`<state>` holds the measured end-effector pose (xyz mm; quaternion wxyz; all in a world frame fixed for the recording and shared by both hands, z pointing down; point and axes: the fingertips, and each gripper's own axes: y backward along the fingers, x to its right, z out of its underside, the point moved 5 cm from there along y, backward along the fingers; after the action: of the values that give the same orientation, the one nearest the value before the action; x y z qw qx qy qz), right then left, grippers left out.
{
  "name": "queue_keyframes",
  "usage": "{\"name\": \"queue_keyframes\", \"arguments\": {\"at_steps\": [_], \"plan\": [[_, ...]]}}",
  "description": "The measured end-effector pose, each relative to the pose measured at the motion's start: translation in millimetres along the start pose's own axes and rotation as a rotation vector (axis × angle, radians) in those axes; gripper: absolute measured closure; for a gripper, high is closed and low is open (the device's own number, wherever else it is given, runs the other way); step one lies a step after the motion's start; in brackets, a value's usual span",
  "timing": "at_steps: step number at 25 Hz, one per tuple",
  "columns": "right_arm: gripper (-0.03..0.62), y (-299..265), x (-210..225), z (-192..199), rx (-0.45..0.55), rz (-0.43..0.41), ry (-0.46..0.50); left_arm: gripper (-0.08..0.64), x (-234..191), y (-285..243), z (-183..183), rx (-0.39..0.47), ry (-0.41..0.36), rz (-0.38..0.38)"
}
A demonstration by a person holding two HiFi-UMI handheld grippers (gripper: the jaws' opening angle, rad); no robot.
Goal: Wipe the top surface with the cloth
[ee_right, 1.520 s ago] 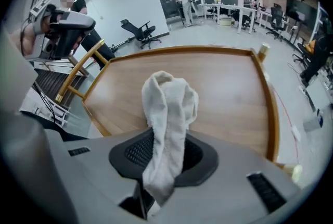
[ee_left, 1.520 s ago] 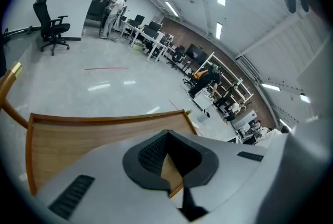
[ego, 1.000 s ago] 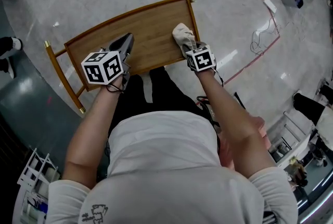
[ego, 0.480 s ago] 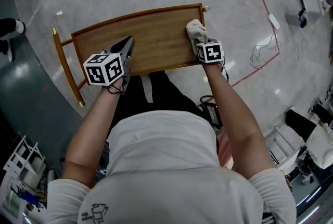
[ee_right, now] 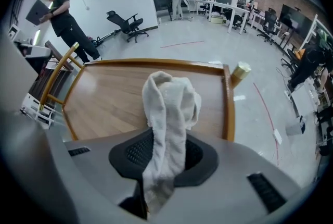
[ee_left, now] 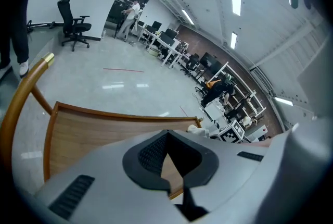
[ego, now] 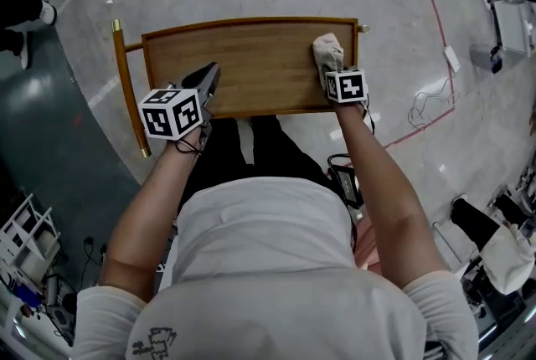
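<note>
My right tool [ee_right: 165, 160] is pinched tight on the cloth [ee_right: 171, 95] — the white rag sticks up out of the jaws and flops over in front. In the head view the cloth looks to be down on the desk [ego: 251, 65], at its right end, close to the far right corner. My left tool [ee_left: 166, 158] is closed with nothing in it. It hangs over the desk's near edge, toward the left end, well apart from the cloth.

How far along am I? I think the wiping is under way, since the cloth is on the wood. But the top looks the same all over — no wet streaks, no dust line — so I cannot tell which parts are done. From where the cloth sits, I judge the middle and the left end of the desk may need a pass.
</note>
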<state>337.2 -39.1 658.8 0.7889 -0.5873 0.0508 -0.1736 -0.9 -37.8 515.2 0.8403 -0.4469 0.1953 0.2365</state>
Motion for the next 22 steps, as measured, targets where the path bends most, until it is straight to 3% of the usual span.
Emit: {"name": "queue_keyframes", "arguments": {"at_steps": [10, 22], "plan": [[0.492, -48, -193, -31, -0.017, -0.175, 0.086, 0.554, -70, 68, 5, 0.040, 0.038, -0.033], [0.492, -94, -411, -81, 0.010, -0.330, 0.263, 0.554, -142, 137, 22, 0.037, 0.081, -0.032]]}}
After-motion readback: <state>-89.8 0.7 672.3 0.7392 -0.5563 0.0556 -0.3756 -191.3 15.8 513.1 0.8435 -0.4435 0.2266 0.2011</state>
